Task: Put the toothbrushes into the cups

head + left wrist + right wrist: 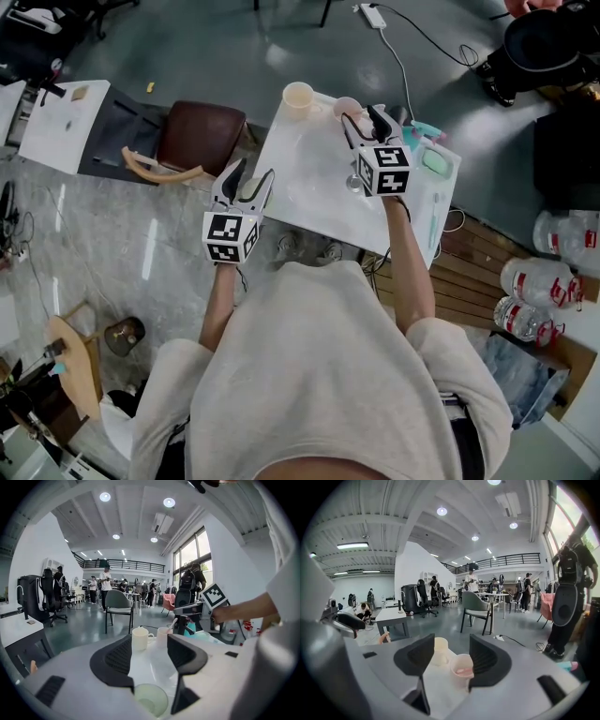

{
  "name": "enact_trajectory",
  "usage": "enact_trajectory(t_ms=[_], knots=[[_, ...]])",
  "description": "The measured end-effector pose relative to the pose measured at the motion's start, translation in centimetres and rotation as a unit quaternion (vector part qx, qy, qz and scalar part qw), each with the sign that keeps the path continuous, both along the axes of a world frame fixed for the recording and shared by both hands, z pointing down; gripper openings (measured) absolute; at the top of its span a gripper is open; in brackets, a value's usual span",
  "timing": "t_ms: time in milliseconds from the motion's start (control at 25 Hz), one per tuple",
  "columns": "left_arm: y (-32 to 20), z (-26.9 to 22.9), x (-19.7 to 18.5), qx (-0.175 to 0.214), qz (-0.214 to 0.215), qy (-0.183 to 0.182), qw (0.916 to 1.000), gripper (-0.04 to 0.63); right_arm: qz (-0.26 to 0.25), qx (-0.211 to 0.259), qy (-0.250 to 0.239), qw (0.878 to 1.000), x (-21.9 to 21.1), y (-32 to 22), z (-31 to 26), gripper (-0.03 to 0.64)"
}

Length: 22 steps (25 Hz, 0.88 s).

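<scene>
- The room is a big open hall with a grey floor (187, 47), ceiling lights, chairs, and people standing far back.
- The white table (309, 187) is the work surface. It looks smooth and glossy, so I expect light things to slide on it.
- My right gripper (451, 654) hangs just over the pink cup (462, 670), its tongs spread and gripping nothing.
- My left gripper (149, 651) waits at the table's near left edge, tongs apart and empty.
- The cream cup (142, 638) stands just beside the pink one and looks empty.
- One toothbrush (174, 623) leans inside the pink cup. I should lift the right gripper away straight up, so that the spread tongs neither clip its handle nor tip the cup.
- A pale slim thing (433, 217) near the table's right edge is, I think, the other brush. It is best pinched mid-handle and taken to the cream cup.
</scene>
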<state>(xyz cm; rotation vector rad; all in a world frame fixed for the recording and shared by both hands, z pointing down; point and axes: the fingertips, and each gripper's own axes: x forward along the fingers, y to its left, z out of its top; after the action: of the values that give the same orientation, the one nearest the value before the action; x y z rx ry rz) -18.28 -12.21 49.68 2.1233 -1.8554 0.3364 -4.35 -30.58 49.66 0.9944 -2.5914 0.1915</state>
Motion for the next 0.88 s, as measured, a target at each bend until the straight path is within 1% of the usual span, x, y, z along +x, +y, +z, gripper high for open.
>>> enact_trajectory(t_ms=[480, 680, 880], knots=[[-1.1, -0.8, 4.9, 0.010, 0.057, -0.001, 0.9983, 0.236, 0.029, 0.017, -0.031, 0.999, 5.0, 3.7, -2.3, 0.215], [-2.0, -0.9, 8.2, 0.012, 0.096, 0.000, 0.9953, 0.236, 0.055, 0.018, -0.031, 0.998, 8.4, 5.3, -2.3, 0.215], [-3.0, -0.8, 11.6, 0.012, 0.134, 0.002, 0.9909, 0.236, 0.090, 0.011, -0.024, 0.996, 12.8, 6.7, -1.4, 0.215]])
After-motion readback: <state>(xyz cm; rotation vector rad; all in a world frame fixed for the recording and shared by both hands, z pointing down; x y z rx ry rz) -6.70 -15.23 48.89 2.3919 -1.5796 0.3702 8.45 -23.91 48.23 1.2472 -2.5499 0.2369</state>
